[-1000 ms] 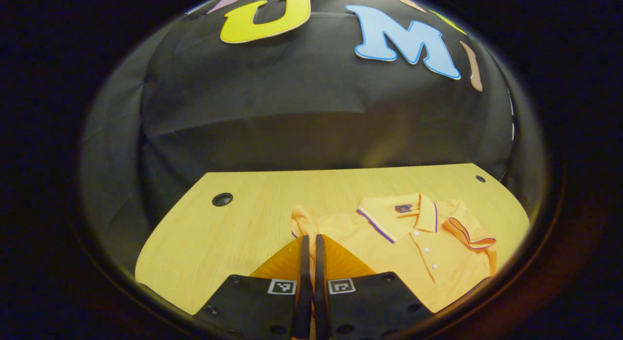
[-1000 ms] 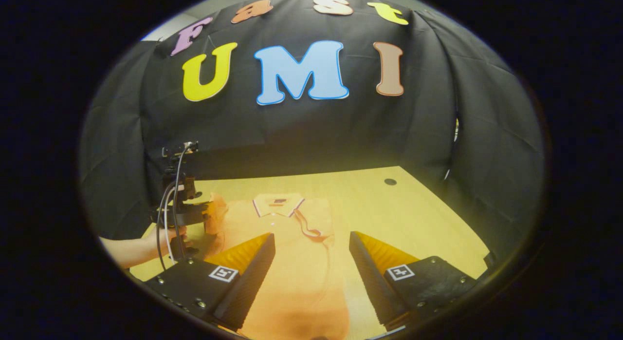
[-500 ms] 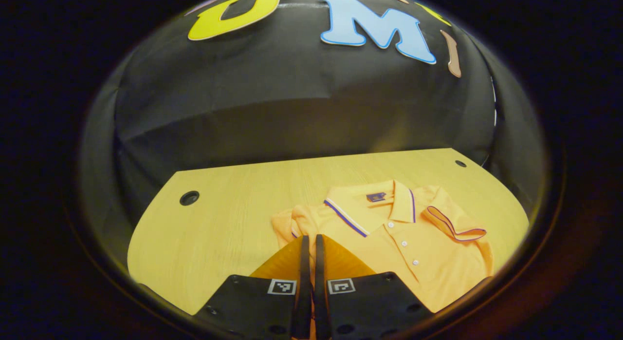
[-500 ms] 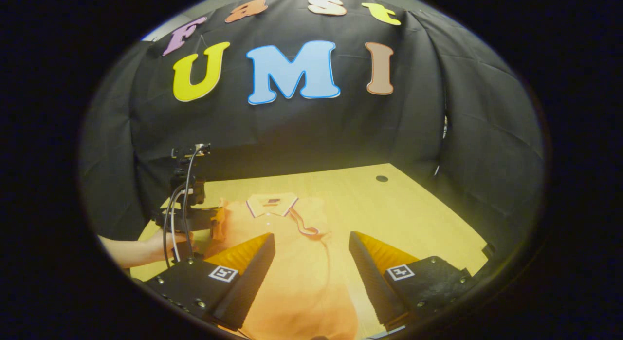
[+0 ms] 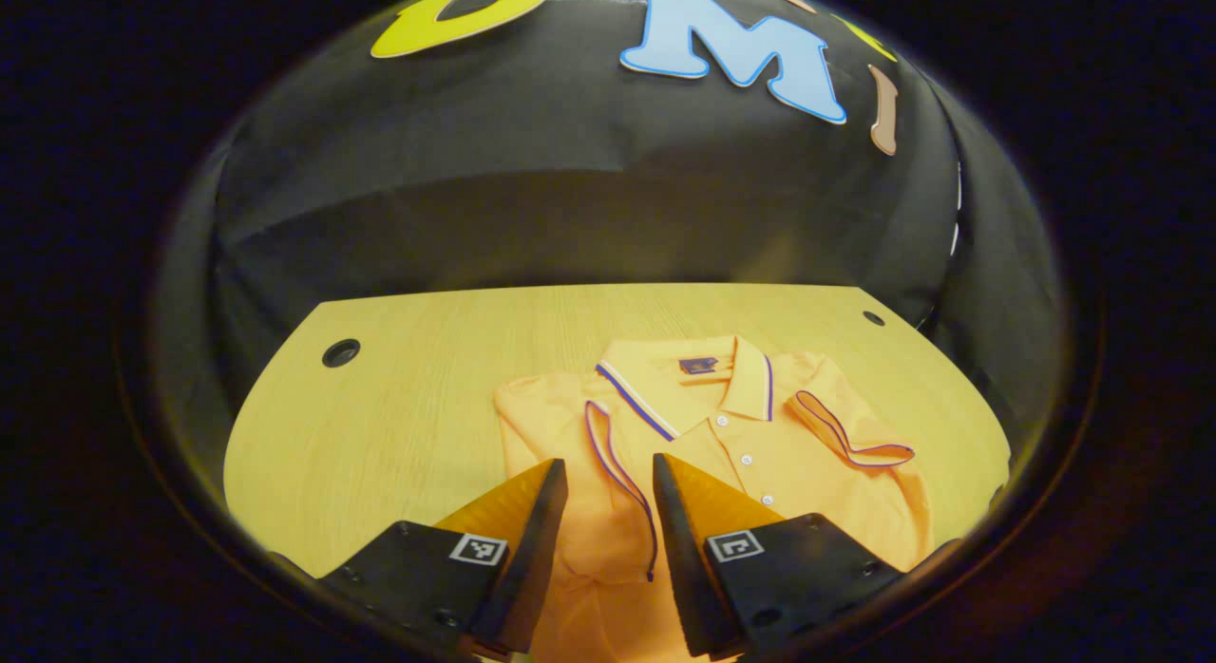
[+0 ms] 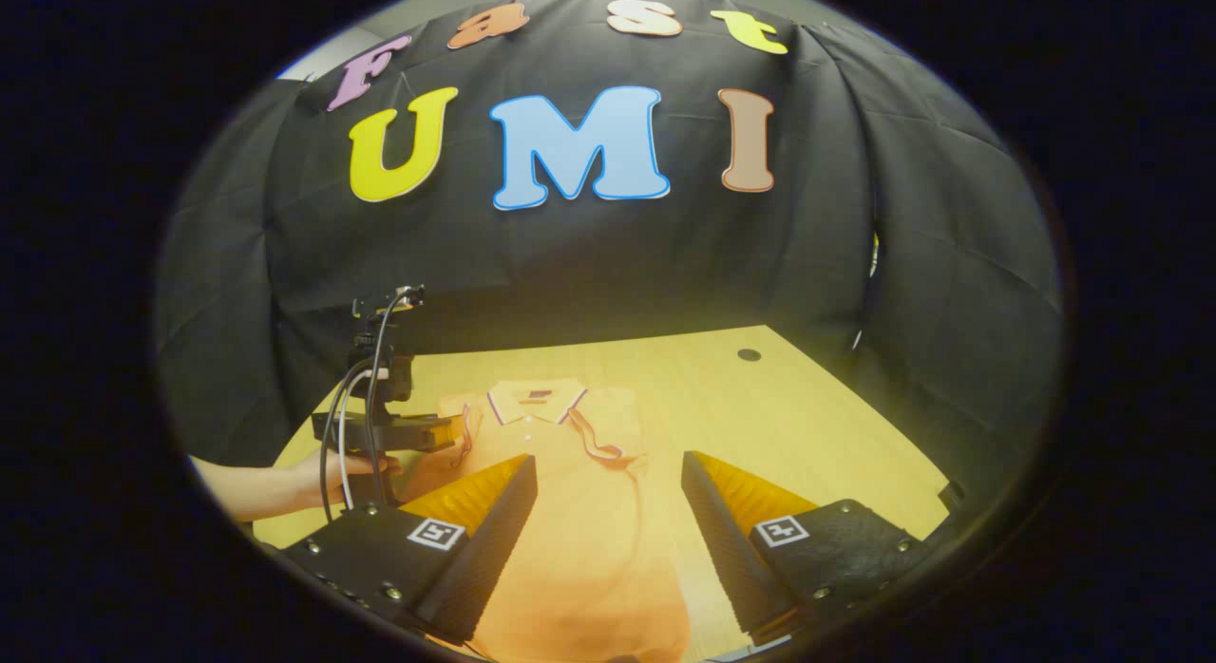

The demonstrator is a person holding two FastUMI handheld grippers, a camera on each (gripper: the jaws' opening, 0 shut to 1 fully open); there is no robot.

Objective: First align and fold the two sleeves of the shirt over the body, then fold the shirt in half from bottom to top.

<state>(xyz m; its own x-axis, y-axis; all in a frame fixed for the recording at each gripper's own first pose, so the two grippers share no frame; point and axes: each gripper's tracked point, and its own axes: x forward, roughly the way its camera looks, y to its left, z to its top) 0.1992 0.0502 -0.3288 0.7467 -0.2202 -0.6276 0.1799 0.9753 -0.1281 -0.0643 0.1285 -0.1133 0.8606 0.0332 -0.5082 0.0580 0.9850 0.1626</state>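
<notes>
In the left gripper view, the orange knit polo shirt (image 5: pixel 722 445) lies flat on the pale wood-grain table (image 5: pixel 399 426), collar toward the booth wall, both short sleeves with dark piped cuffs folded inward over the body. The left gripper (image 5: pixel 608 478) hangs over the near-left sleeve, its wedge-shaped fingers parted and gripping nothing. In the right gripper view, the right gripper (image 6: pixel 608 473) stands wide open and empty above the shirt's lower body — smooth cloth, faintly creased — while a hand (image 6: pixel 323 473) holds the other tool at the shirt's left edge.
</notes>
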